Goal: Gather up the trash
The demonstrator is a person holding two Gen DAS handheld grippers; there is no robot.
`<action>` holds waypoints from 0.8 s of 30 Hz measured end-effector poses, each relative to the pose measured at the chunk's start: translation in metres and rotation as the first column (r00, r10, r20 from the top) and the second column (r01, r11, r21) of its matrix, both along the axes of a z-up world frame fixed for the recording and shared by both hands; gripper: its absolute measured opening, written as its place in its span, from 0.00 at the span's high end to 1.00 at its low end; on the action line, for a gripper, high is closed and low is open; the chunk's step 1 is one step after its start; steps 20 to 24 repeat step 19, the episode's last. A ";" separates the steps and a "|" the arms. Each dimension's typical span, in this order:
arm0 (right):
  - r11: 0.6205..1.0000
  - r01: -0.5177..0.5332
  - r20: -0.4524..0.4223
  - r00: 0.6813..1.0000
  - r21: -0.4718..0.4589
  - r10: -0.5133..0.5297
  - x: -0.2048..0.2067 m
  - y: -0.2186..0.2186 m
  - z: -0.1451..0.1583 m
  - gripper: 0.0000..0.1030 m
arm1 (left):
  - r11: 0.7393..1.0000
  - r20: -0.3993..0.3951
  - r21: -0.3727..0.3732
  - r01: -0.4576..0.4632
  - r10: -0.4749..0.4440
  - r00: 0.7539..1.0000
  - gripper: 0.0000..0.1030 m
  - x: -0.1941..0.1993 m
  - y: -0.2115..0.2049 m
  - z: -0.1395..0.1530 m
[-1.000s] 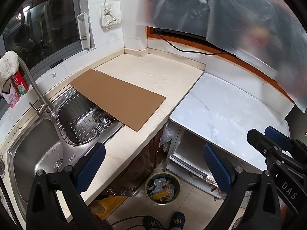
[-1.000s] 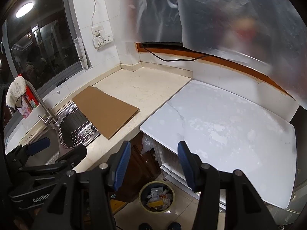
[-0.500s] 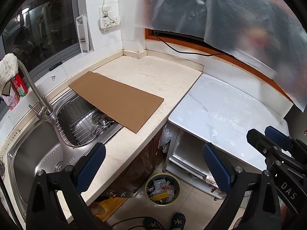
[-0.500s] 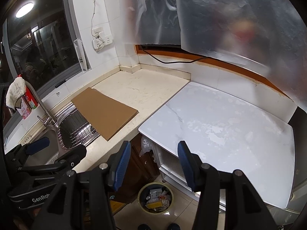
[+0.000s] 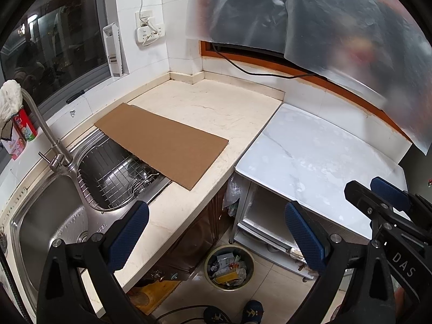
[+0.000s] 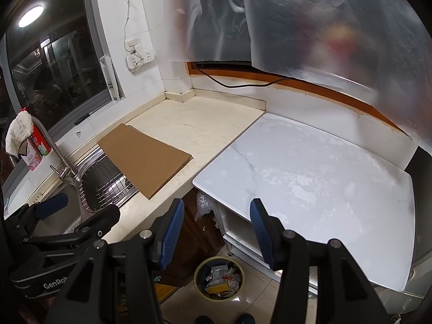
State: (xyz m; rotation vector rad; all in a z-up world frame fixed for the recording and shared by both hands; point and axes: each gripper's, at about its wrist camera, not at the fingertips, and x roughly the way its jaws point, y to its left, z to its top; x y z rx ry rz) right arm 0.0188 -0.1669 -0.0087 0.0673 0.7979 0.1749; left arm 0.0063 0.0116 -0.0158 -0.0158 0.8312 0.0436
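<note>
Inspected at both wrist views. Found a round waste bin (image 5: 229, 266) on the floor tiles between the wooden base cabinet and the white under-counter unit, already holding wrappers, paper scraps and a yellow packet. Judged the collecting largely done: beige countertop (image 5: 216, 108) bare of loose litter, white marble-look slab (image 5: 318, 156) likewise bare. Noted one possible remaining item: a flat cardboard sheet (image 5: 162, 145) lying half on the countertop and half over the wire dish rack (image 5: 118, 178) in the stainless sink (image 5: 40, 229). Cannot tell whether counted as trash or kept as a cover. Also seen, hanging beside the cabinet above the bin, a crumpled clear plastic bag (image 5: 234, 191); contents unclear.

Left gripper (image 5: 216, 235): jaws spread wide, nothing between the blue pads, held above the counter edge and bin. Right gripper (image 6: 213, 232): jaws apart at a moderate gap, empty, aimed down over the slab's front edge and bin. No trash in either tool.

Compared with the frames a second before: no change of note. Cardboard in the same spot, bin contents alike, both grippers steady at the same openings. Only a slight drift in framing, not taken as movement.
</note>
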 end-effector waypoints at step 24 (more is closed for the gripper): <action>1.000 0.023 -0.003 1.000 -0.001 -0.023 0.001 0.006 -0.003 0.50 | 1.000 -0.005 0.005 0.014 -0.014 1.000 0.04 0.005 0.003 -0.001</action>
